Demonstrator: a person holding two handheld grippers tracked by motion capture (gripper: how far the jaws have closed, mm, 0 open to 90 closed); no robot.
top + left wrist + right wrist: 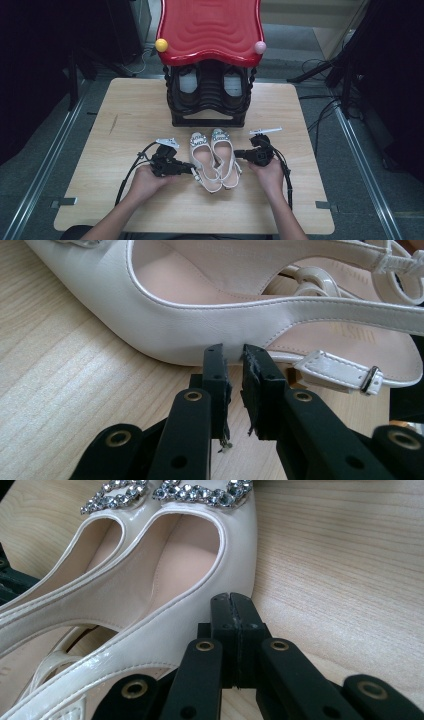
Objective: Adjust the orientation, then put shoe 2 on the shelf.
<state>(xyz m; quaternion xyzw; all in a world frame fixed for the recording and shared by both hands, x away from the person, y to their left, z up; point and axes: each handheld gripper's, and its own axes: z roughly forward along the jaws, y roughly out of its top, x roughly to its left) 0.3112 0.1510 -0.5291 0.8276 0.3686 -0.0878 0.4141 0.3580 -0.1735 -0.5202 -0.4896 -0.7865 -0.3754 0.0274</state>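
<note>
A pair of white slingback shoes with jewelled toes lies side by side mid-table, toes pointing away from me: the left shoe and the right shoe. My left gripper rests its tips against the left shoe's outer side. Its jaws stand a narrow gap apart with nothing between them. My right gripper is shut and empty, and its tips touch the right shoe's outer side. The left shoe lies just beyond.
A black shoe rack with a red wavy top stands at the table's far middle and holds dark shoes. A yellow knob and a pink knob sit at its front corners. Bare wood flanks the shoes.
</note>
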